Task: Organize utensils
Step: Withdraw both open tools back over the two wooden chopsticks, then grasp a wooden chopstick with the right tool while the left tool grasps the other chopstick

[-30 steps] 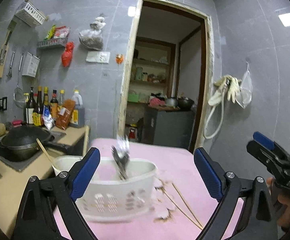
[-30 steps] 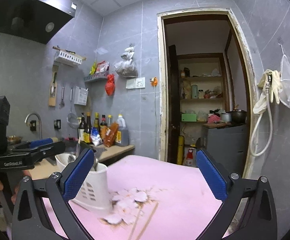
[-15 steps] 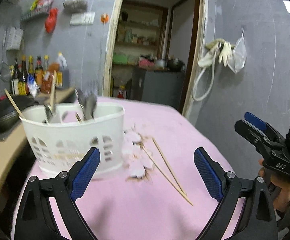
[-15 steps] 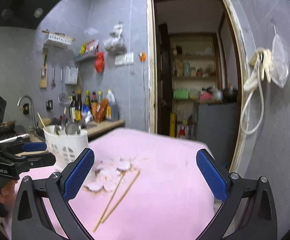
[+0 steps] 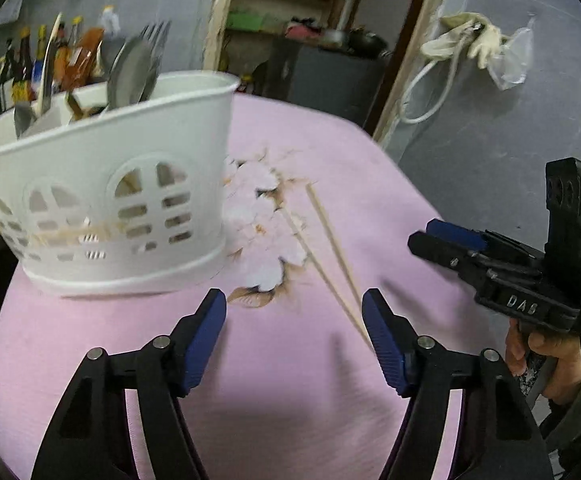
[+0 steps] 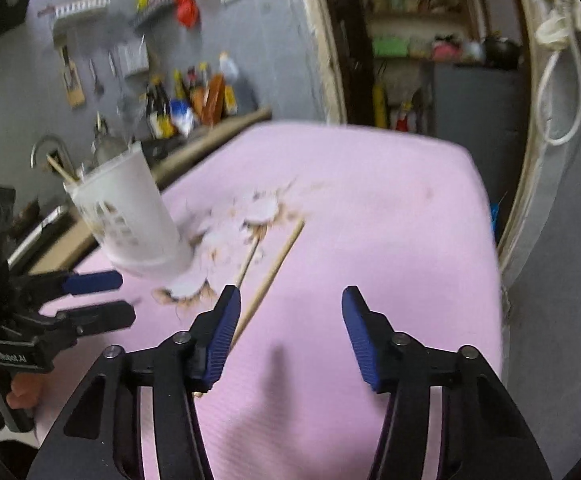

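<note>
White utensil holder (image 5: 102, 196), upper left of the left wrist frame, holding spoons and a fork (image 5: 138, 64). Two chopsticks (image 5: 330, 252) loose on pink tablecloth (image 5: 290, 380), centre frame. Left gripper (image 5: 293, 312) and right gripper (image 6: 288, 312): jaws closing, parted, nothing between.

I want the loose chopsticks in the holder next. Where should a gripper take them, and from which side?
Probably the near ends of the chopsticks, from above. They lie flat on the pink cloth, side by side, converging towards the left gripper; their far ends sit by the white holder. Set the fingers across both sticks. Both grippers' jaws are closing, nothing between them.
</note>
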`<state>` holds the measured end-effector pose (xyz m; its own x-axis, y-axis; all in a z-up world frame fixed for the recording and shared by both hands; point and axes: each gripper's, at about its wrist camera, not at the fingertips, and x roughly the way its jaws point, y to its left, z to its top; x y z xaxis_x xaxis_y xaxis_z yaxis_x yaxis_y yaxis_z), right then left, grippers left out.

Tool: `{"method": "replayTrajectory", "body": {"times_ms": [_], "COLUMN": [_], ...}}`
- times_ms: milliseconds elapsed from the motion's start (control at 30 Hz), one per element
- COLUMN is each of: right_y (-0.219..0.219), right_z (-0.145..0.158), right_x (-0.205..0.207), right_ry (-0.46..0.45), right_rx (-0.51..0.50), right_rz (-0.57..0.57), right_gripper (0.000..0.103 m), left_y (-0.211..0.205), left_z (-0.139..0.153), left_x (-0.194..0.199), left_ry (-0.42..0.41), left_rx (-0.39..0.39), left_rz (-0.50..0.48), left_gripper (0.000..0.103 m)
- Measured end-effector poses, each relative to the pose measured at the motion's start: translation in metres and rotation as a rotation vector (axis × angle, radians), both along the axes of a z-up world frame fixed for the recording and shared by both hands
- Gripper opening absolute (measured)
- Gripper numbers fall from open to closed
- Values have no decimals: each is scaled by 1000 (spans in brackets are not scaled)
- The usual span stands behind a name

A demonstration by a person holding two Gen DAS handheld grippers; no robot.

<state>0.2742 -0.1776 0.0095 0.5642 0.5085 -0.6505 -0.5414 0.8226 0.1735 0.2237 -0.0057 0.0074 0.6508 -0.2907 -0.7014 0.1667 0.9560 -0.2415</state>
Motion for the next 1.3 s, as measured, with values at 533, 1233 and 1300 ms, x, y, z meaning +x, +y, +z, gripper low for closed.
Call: {"method": "replayTrajectory", "body": {"times_ms": [533, 1233, 1300], "right_y": [56, -15, -18], "right_z": [-30, -29, -29], "right_x": [11, -47, -51], "right_ry": [48, 40, 56], "right_rx": [-297, -252, -231], "right_rz": [137, 103, 104], "right_gripper": [34, 4, 4], "left_y": [17, -32, -33], "left_z": [-9, -21, -20], "left_x": [11, 55, 52], "left_ry": [89, 241, 239], "left_rx": [-45, 17, 33], "left_rz": [23, -68, -64], "left_gripper": [56, 6, 6]}}
